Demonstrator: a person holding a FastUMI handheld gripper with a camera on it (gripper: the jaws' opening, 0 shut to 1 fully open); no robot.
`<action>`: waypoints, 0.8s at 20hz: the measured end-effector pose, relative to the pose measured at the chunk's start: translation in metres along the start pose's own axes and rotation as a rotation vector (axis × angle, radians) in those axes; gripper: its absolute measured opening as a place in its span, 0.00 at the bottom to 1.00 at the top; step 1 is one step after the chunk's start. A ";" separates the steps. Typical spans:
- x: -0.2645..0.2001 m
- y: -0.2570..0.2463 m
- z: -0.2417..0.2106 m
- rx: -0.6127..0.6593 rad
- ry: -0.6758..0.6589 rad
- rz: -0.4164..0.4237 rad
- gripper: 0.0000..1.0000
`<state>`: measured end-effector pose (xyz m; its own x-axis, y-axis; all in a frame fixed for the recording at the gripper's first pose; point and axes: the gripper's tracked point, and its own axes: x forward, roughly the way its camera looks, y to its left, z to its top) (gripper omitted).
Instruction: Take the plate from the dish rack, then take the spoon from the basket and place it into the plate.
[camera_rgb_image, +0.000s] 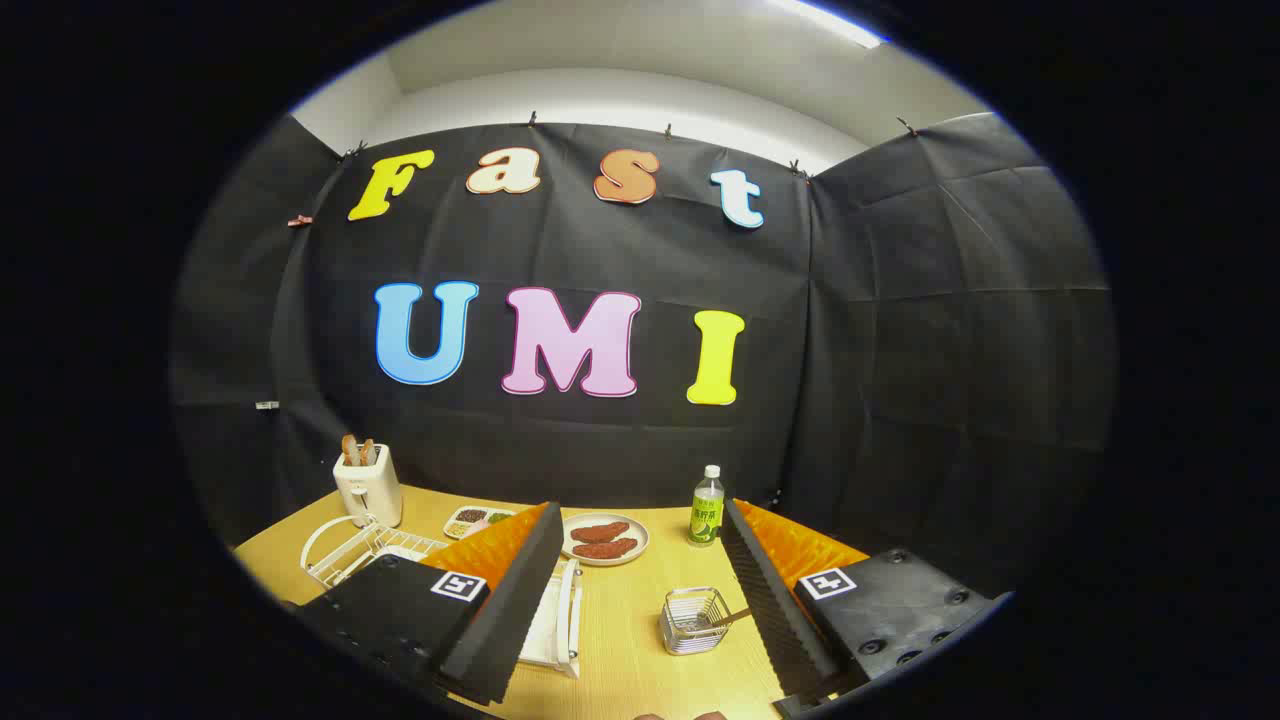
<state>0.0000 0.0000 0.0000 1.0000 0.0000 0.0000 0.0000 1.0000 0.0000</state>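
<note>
Gripper (640, 610) fingers spread wide, nothing held, above the table (620, 640).
Between fingers: white plate (557, 625) by the left finger, wire basket (694, 620) with spoon (733, 618) by the right. Beyond: food plate (604, 538), bottle (706, 506), dish rack (350, 550), toaster (367, 484).

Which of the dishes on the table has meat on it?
The round plate beyond the open gripper, beside the green bottle; the small tray near the toaster holds divided sides instead.
</note>
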 end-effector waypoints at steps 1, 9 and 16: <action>-0.001 0.002 -0.002 0.002 0.007 0.003 0.97; -0.005 0.022 -0.008 0.003 0.027 0.033 0.97; -0.006 0.023 -0.011 0.024 0.045 0.027 0.98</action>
<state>-0.0058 0.0233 -0.0114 0.9986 0.0280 -0.0443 -0.0269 0.9993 0.0245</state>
